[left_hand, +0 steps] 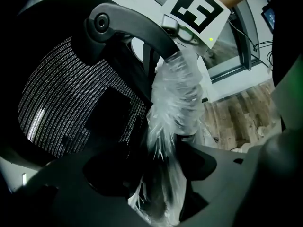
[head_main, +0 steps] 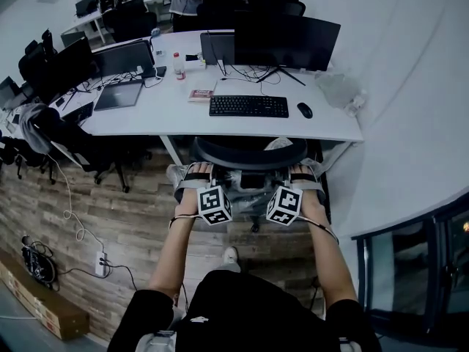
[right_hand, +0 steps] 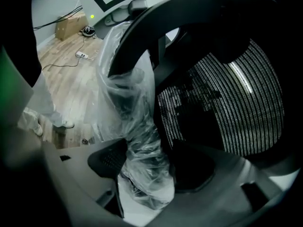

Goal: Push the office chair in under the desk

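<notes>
The black office chair (head_main: 249, 152) stands at the front of the white desk (head_main: 168, 112), its curved back top at the desk edge and its seat hidden below. My left gripper (head_main: 192, 183) and right gripper (head_main: 304, 183) hold the back frame on either side. In the left gripper view, the left gripper (left_hand: 161, 174) is shut round a plastic-wrapped bar (left_hand: 177, 98) beside the mesh back (left_hand: 71, 103). In the right gripper view, the right gripper (right_hand: 142, 169) is shut round the plastic-wrapped bar (right_hand: 128, 103) next to the mesh (right_hand: 227, 103).
On the desk are a keyboard (head_main: 248, 106), a mouse (head_main: 305, 110), a monitor (head_main: 286, 42) and a laptop (head_main: 117, 94). Other dark chairs (head_main: 44, 130) crowd the left. A power strip (head_main: 101, 262) and cables lie on the wood floor; a glass door (head_main: 410, 270) is at the right.
</notes>
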Tool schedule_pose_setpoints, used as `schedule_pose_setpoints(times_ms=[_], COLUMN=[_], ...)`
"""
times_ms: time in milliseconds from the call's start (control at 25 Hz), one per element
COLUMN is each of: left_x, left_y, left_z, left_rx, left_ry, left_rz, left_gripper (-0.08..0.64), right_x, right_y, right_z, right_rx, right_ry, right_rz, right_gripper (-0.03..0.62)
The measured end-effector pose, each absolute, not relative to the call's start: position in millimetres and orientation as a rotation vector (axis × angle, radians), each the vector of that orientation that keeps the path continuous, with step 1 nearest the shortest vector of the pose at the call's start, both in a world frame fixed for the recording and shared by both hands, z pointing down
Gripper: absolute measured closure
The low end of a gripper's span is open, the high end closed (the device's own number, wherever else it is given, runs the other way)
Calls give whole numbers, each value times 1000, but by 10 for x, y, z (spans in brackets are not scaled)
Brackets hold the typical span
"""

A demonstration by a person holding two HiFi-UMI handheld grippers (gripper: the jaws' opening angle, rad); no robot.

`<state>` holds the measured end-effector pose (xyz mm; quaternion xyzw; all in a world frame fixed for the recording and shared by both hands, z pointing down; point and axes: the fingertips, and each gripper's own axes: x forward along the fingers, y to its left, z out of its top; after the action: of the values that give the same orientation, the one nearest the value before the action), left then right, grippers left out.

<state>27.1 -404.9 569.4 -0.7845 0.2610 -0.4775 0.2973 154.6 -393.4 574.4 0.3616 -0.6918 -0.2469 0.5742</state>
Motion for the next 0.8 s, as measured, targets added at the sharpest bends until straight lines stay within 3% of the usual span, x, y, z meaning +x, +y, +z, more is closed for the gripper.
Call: schedule_pose_setpoints(times_ms=[800], left_x=[174], left_y=[-4978], left_z=[5687], left_rx=[-2108], left_ry=[641], left_rz=[-1235], left_gripper=[222], right_x=[1447], right_y=[-4870], right_z=[5744], right_rx=[890], right_ry=[-1569], right_rz=[-543], right_gripper=[278])
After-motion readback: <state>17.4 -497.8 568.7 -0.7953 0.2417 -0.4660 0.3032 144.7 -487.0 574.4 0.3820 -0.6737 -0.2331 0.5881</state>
